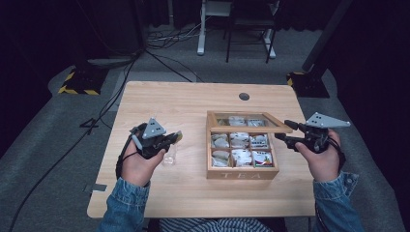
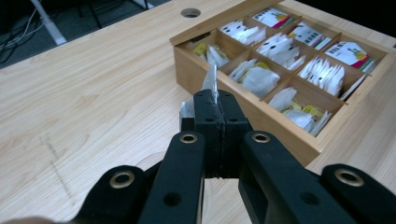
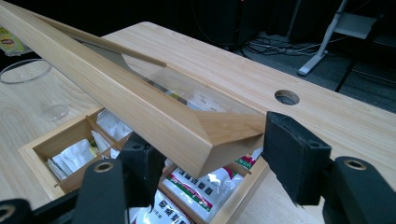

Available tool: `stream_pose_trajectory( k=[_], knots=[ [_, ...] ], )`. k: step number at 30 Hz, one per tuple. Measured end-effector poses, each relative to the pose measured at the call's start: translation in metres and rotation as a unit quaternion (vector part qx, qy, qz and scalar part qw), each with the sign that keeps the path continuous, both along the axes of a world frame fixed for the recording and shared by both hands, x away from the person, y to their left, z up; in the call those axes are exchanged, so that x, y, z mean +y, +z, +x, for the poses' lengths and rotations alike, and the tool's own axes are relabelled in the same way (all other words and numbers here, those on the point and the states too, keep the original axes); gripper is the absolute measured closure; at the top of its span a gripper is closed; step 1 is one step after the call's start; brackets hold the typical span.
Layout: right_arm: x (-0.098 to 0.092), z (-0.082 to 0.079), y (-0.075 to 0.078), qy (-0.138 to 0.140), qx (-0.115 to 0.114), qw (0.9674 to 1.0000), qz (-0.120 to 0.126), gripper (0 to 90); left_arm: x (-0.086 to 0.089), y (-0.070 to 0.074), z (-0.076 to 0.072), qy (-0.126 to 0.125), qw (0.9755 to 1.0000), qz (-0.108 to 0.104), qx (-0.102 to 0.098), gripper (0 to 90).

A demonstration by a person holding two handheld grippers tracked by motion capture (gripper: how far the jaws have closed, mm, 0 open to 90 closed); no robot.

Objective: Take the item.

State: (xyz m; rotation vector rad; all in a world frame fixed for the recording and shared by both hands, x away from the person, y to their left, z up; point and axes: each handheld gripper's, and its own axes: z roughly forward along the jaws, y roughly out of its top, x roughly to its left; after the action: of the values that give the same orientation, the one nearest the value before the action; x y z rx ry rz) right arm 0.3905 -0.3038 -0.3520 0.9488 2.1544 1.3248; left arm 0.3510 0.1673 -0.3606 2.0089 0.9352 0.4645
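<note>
On the table (image 1: 193, 193) sits a wooden tea box (image 1: 241, 173). It has many small parts inside, and each part holds tea bags (image 2: 258, 78).

Left of the box, the left gripper (image 1: 170, 139) is over the table. Its jaws are pressed tight together on one tea bag (image 2: 212, 83). The bag is thin and pale, and it sticks up from between the tips. It is out of the box, just beside the box's left wall. A clear glass (image 1: 169, 155) stands on the table under this gripper, a little way left of the box.

Right of the box, the right gripper (image 1: 284, 131) holds the lid (image 3: 140, 100). The lid is a wooden frame with a clear pane in it. It is lifted up and tilted over the back of the box. The jaws are clamped on the lid's corner, one pad (image 3: 296, 154) on each side of the wood.

Behind the box, the table has a round hole (image 1: 244, 96).
</note>
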Motion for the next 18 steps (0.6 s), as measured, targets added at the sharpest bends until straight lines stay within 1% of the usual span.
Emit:
stream_pose_trajectory(
  k=[1, 5, 7, 8, 9, 10, 11, 12, 17, 18],
  knots=[
    [0.0, 0.0, 0.0, 0.0, 0.0, 1.0, 0.0, 39.9, 0.002, 0.0, 0.0, 0.002, 1.0, 0.001, 0.0, 89.1],
    [-0.001, 0.0, 0.0, 0.0, 0.0, 1.0, 0.001, 40.0, 0.009, -0.001, 0.001, 0.01, 0.9999, 0.007, 0.012, 89.1],
    [-0.001, 0.0, 0.0, 0.0, 0.0, 1.0, 0.001, 39.9, 0.01, -0.002, 0.002, 0.015, 0.9996, 0.007, 0.023, 89.1],
    [-0.001, 0.001, 0.0, 0.0, 0.0, 1.0, 0.001, 40.0, 0.011, -0.003, 0.003, 0.015, 0.9995, 0.014, 0.026, 89.0],
    [-0.001, 0.001, 0.0, -0.001, 0.001, 1.0, 0.0, 40.0, 0.011, -0.004, 0.003, 0.018, 0.9992, 0.014, 0.032, 89.0],
    [-0.001, 0.001, 0.0, 0.0, 0.001, 1.0, 0.0, 39.9, 0.011, -0.004, 0.003, 0.018, 0.9992, 0.014, 0.032, 89.0],
    [-0.001, 0.001, 0.0, -0.001, 0.001, 1.0, 0.0, 40.0, 0.012, -0.006, 0.004, 0.015, 0.9987, 0.016, 0.045, 89.0],
    [-0.001, 0.0, 0.0, -0.001, 0.001, 1.0, 0.0, 40.0, 0.013, -0.007, 0.005, 0.014, 0.9986, 0.019, 0.048, 89.0],
    [-0.001, 0.0, 0.0, -0.001, 0.001, 1.0, -0.001, 39.9, 0.015, -0.011, 0.006, 0.012, 0.9974, 0.022, 0.067, 88.9],
    [-0.001, 0.0, 0.0, -0.001, 0.001, 1.0, -0.001, 39.9, 0.015, -0.011, 0.006, 0.012, 0.9974, 0.022, 0.067, 88.8]
  ],
)
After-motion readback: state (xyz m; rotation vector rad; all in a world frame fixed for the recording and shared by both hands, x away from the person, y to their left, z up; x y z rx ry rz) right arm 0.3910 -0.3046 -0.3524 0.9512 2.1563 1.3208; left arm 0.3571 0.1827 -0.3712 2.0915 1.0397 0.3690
